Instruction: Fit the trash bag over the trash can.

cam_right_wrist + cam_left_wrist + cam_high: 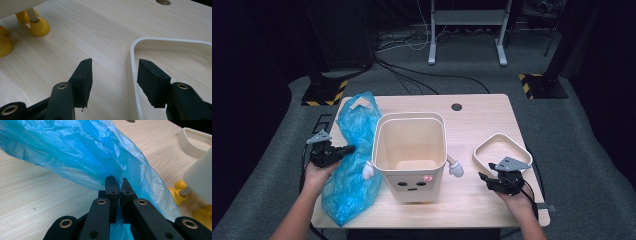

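Note:
A cream waste bin [411, 155] with a small face, white arms and yellow feet [37, 26] stands at the table's middle. Left of it lies a crumpled blue plastic bag [354, 160] [82, 152]. My left gripper [348, 149] [119, 187] is shut on a fold of that bag at the bin's left side. A cream ring-shaped bin rim [501, 152] [136, 65] lies flat at the right. My right gripper [482, 177] [114, 75] is open, its jaws standing either side of the ring's near edge, gripping nothing.
The wooden table [472, 117] has a round cable hole [456, 107] near its far edge. Beyond it are grey carpet, black cables, stand bases with yellow-black tape [324, 92] and a white desk frame [467, 30].

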The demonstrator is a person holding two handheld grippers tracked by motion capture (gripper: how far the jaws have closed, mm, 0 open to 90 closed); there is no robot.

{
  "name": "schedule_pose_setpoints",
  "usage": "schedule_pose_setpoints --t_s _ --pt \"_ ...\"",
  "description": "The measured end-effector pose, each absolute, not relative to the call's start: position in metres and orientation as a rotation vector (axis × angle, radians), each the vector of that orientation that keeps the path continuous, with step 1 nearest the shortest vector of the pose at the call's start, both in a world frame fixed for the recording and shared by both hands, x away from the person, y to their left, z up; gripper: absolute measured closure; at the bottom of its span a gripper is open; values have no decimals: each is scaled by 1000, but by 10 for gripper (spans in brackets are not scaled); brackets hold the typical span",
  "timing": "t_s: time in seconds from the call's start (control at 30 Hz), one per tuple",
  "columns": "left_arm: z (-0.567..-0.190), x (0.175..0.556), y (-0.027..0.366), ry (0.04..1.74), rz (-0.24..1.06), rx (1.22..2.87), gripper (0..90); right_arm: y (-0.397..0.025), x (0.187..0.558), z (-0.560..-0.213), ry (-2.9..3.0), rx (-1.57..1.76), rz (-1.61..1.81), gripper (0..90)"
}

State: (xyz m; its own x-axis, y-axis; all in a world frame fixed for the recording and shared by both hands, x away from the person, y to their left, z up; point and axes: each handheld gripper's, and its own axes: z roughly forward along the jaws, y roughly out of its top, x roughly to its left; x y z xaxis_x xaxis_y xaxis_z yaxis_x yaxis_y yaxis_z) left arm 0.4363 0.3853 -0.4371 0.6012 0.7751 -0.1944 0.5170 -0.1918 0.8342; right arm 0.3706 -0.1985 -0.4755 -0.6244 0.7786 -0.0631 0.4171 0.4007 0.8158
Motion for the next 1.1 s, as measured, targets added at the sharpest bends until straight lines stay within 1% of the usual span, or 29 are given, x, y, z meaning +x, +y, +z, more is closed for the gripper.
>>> schedule_pose_setpoints --t_s 0.27,0.53,0.77,1.1 --pt "-422 432 384 999 349 1862 874 -199 371 -476 2225 1023 1111 448" --pt "-403 428 382 989 395 1878 874 -199 370 -475 2222 1025 1112 448" --pt "-382 423 380 968 423 1896 874 -198 370 -475 2224 1026 1109 448" --pt "-350 417 376 931 439 1864 874 -198 370 -475 2222 1022 1109 448"
